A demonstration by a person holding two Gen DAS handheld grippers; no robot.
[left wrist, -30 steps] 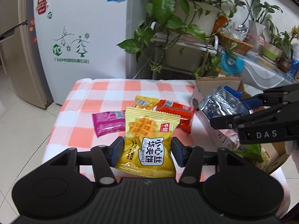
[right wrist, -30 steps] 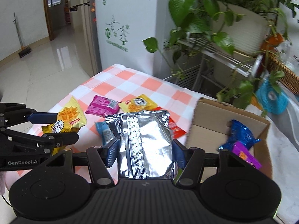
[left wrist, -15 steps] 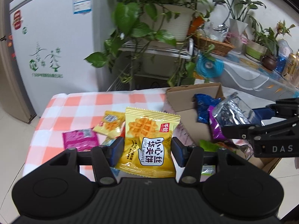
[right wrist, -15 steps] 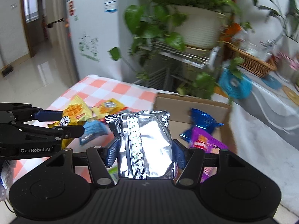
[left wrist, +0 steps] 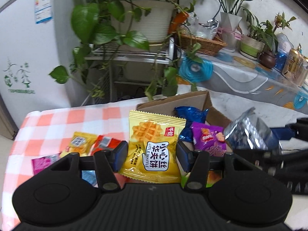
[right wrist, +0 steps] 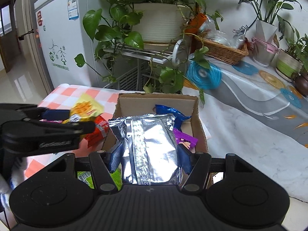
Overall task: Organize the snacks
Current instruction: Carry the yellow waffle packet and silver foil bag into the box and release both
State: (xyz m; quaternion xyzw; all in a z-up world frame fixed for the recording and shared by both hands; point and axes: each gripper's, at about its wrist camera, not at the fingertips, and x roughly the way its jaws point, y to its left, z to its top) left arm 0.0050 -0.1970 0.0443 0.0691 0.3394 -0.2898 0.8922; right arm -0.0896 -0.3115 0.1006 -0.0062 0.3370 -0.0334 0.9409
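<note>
Now that both have swung from the checked table (left wrist: pixel 57 119) over the cardboard box (right wrist: pixel 156 101), left gripper (left wrist: pixel 152 156) clamped on yellow waffle packet (left wrist: pixel 154 146), right gripper (right wrist: pixel 149 156) on silver packet (right wrist: pixel 148 146), release probably next.

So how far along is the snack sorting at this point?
Partly done. A blue packet and a purple packet already lie in the cardboard box. In hand: the right gripper holds a silver foil bag over the box, and the left gripper holds a yellow waffle packet. Left on the checked tablecloth: a small yellow packet, a red one, a pink one.
</note>
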